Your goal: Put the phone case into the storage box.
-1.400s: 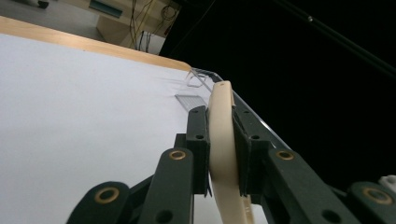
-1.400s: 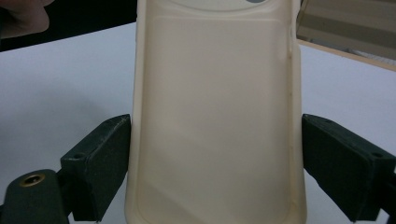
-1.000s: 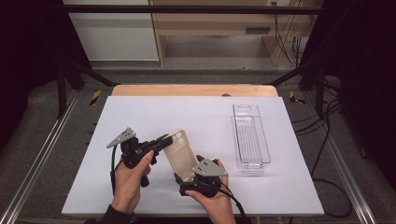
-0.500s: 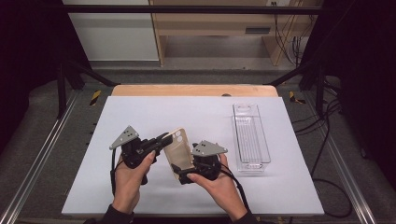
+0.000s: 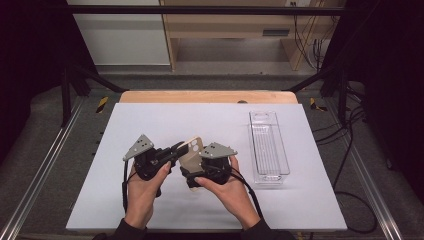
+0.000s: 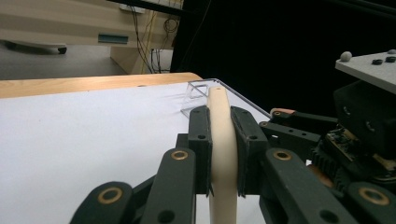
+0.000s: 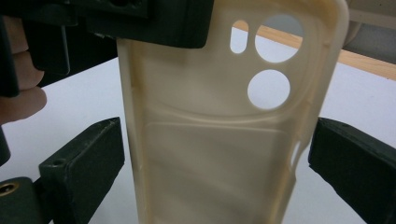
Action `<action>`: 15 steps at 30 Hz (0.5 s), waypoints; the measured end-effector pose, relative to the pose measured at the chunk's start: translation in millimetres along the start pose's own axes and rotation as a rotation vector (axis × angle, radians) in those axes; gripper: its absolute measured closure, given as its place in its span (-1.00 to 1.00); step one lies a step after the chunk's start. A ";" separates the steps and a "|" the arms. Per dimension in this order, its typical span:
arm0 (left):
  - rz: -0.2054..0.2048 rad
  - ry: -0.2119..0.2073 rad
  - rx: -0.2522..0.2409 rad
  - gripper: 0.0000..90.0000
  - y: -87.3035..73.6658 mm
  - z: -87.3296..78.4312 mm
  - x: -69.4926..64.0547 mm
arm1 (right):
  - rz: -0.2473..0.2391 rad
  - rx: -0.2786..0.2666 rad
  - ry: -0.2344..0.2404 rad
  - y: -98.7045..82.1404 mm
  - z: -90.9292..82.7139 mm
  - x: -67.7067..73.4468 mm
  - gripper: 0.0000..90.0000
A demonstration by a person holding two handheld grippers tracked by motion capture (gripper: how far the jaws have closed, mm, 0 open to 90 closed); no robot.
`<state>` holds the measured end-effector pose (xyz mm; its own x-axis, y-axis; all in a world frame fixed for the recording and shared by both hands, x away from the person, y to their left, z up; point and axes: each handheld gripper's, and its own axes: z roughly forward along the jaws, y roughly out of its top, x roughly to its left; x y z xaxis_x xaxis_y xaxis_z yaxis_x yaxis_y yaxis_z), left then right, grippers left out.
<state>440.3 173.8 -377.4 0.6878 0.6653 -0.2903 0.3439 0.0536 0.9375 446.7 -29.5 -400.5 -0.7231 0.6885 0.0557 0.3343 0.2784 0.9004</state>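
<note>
The cream phone case (image 5: 190, 151) has round camera holes, stands on edge, lifted at six o'clock of the table.

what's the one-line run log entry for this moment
left gripper: shut on phone case | right gripper: open, jaws either side of case, apart | clear tray: on table, right

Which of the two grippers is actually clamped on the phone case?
The left gripper: its pads press both faces of the cream phone case. The right gripper only straddles it, gaps showing either side.

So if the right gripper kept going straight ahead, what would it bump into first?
Probably the cream phone case. It stands right between the right gripper's open jaws, held by the left gripper. How near it is can't be judged.
</note>
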 end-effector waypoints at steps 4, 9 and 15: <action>0.002 -0.006 -0.002 0.76 0.0 0.7 -2.9 | -0.004 0.010 -0.009 1.5 3.0 0.3 -0.91; -0.003 -0.008 -0.009 0.76 -0.3 0.4 -5.7 | 0.009 0.001 -0.011 3.4 4.3 0.7 -0.89; -0.012 -0.004 -0.014 0.76 -0.8 0.1 -2.3 | 0.022 -0.002 -0.015 6.6 6.1 0.7 -0.79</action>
<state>438.5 172.2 -377.4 0.6862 0.6615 -0.3024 0.3435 0.0718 0.9364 452.1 -23.0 -397.1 -0.7067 0.7041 0.0690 0.3489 0.2620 0.8998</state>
